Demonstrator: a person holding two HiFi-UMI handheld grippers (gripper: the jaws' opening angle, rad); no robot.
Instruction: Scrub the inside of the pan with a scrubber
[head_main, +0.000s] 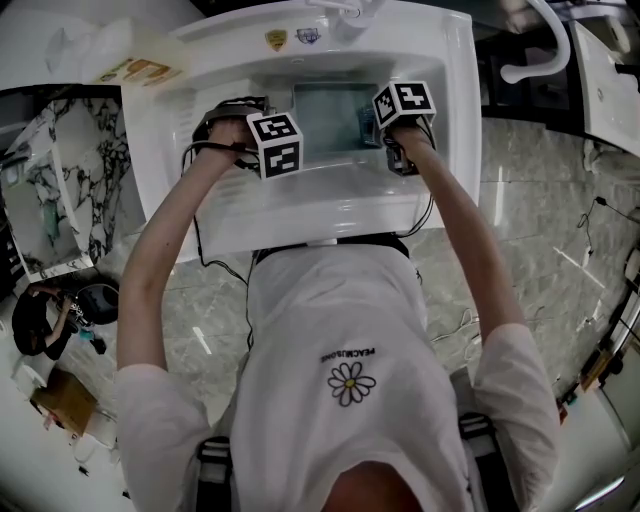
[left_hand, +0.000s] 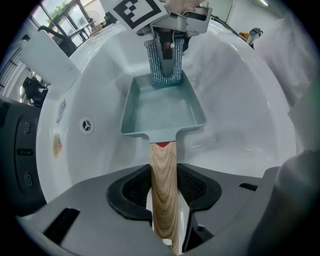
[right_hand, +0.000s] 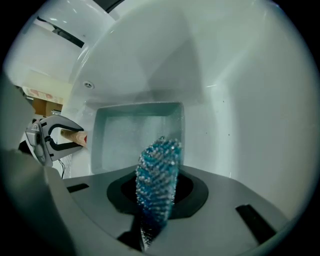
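Right gripper view: scrubber (right_hand: 157, 175) between jaws

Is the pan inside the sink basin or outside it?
Inside. White walls of the sink rise around the pan; the left gripper is shut on its wooden handle.

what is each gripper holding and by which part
The left gripper holds the rectangular pan by its wooden handle; the right gripper holds the blue scrubber by its lower end.
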